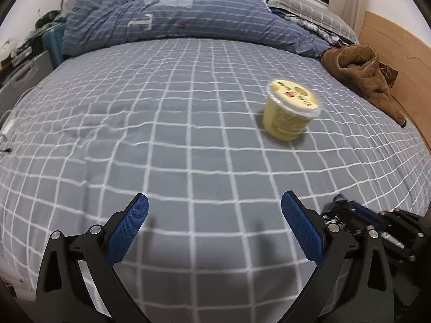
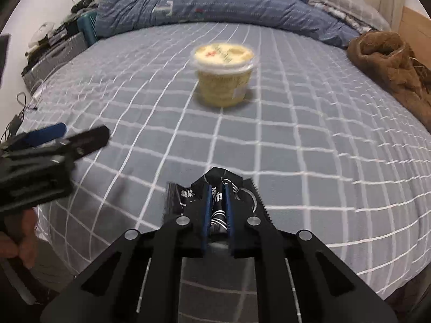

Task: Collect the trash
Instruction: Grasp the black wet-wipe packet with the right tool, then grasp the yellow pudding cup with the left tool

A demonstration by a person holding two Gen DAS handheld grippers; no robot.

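A yellow plastic cup (image 1: 289,111) with a clear lid stands upright on the grey checked bed (image 1: 161,140); it also shows in the right wrist view (image 2: 223,78). My left gripper (image 1: 214,212) is open and empty, low over the bed's near edge, with the cup ahead and to the right. It shows at the left of the right wrist view (image 2: 78,137). My right gripper (image 2: 217,200) is shut on a black crumpled wrapper (image 2: 215,188) with white print, held above the near part of the bed. It appears at the lower right of the left wrist view (image 1: 347,210).
A folded blue quilt (image 1: 175,18) and a grey pillow (image 1: 304,2) lie at the far end. A brown garment (image 1: 363,75) lies at the right by the wooden side board (image 1: 404,62). A cluttered shelf and bins (image 2: 56,43) stand at the far left.
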